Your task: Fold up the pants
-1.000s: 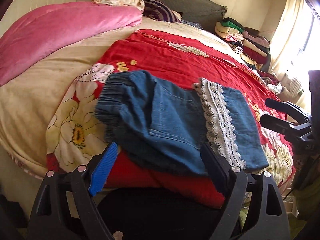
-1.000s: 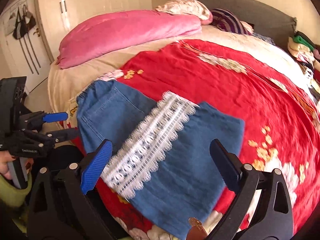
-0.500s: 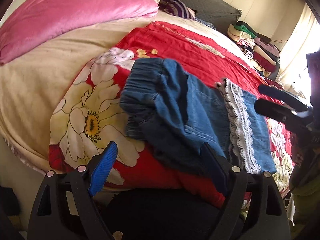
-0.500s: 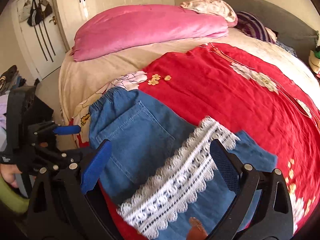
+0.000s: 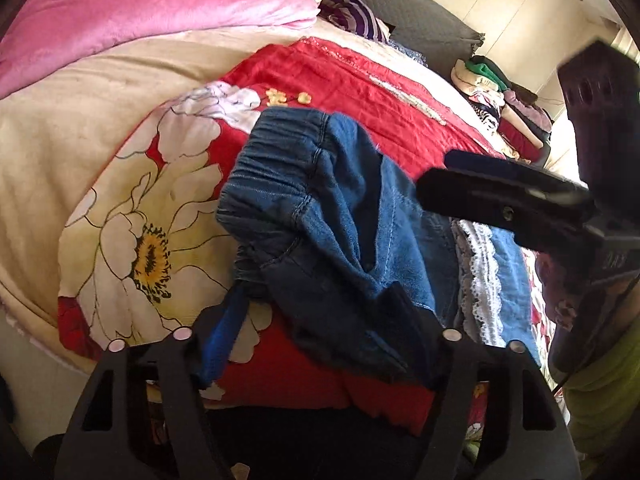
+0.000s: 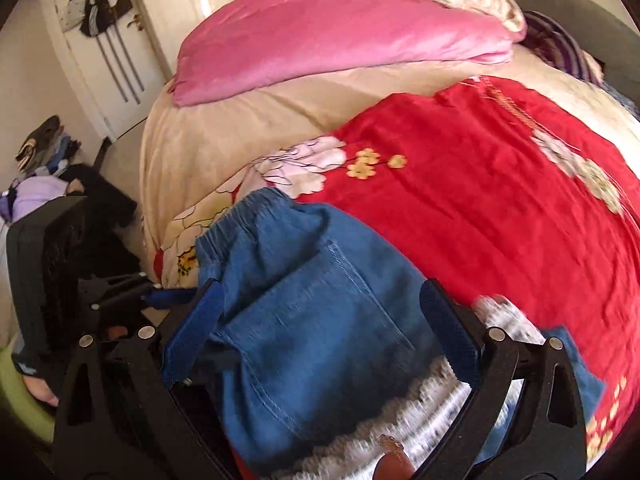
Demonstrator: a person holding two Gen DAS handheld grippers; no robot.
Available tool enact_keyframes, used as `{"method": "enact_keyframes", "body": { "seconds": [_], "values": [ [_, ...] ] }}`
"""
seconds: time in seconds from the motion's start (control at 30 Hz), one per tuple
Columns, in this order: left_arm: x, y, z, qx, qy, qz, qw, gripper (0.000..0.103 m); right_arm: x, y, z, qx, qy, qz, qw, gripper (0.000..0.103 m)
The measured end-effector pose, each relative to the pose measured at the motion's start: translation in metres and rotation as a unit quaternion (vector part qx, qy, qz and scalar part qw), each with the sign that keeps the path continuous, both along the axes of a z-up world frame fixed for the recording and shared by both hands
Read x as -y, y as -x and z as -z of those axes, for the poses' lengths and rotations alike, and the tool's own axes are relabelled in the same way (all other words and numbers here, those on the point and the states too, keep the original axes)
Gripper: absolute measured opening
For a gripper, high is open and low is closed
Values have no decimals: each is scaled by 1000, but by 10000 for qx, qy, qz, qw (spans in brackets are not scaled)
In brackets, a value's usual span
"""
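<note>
Blue denim pants with a white lace hem lie folded on the red floral bedspread, elastic waistband to the left. My left gripper is low at the near waist edge, its jaws closing with bunched denim between them; the pads do not visibly press. In the right wrist view, my right gripper hangs open just over the pocket area of the pants, with the lace hem blurred below it. The same right gripper reaches in from the right. The left gripper sits at the bed's left edge.
A pink duvet lies across the far left of the bed. Folded clothes are stacked at the far right by the grey headboard. A door hung with bags and a floor pile stand left. A green sleeve is near.
My left gripper came down and in on the waist end, its jaws narrowed, and the denim there bunched up. My right gripper swept left from the lace hem to the pocket area.
</note>
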State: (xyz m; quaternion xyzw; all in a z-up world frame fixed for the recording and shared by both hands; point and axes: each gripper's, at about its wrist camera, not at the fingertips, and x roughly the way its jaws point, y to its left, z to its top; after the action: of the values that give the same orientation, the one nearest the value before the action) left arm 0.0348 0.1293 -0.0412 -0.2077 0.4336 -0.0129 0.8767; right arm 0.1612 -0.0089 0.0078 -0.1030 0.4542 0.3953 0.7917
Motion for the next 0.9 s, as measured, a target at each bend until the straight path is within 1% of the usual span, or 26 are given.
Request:
{"method": "enact_keyframes", "body": {
  "seconds": [0.1,0.23,0.33,0.47,0.53,0.57,0.6,0.63,0.67,0.73,0.8,0.87,0.9],
  "values": [
    [-4,0,4,-11,132,-22,9999,65,-16,-4,3,-16,66,-217,9997,93],
    [-2,-3,5,-23,75,-9,10000,65,-33,-12,9,-74,140,-393,9991,93],
    [-2,-4,5,-34,58,3,10000,65,-46,-19,16,-212,174,-515,9983,93],
    [-2,-4,6,-49,54,7,10000,65,-63,-28,32,-502,225,-798,9953,93],
    [-3,-7,7,-70,60,8,10000,65,-69,-30,39,-537,262,-905,9941,92],
    [-3,-8,7,-77,72,6,9999,65,-70,-30,42,-544,270,-956,9936,88],
    [-3,-8,7,-81,86,4,9999,65,-70,-31,43,-561,199,-1019,9930,69],
    [-3,-8,7,-83,94,3,9999,65,-69,-32,44,-626,116,-1082,9921,57],
    [-3,-9,7,-91,100,1,9999,66,-67,-32,42,-660,62,-1110,9916,54],
    [-2,-10,5,-92,93,2,9999,68,-60,-31,36,-618,-27,-1128,9917,38],
    [-1,-10,3,-66,97,18,9999,71,-46,-32,26,-641,-269,-1083,9917,31],
    [1,-10,-1,15,167,78,9998,79,-31,-34,16,-681,-548,-1016,9910,30],
    [1,-9,-2,40,221,106,9997,80,-19,-35,10,-693,-730,-948,9904,30]
  ]
}}
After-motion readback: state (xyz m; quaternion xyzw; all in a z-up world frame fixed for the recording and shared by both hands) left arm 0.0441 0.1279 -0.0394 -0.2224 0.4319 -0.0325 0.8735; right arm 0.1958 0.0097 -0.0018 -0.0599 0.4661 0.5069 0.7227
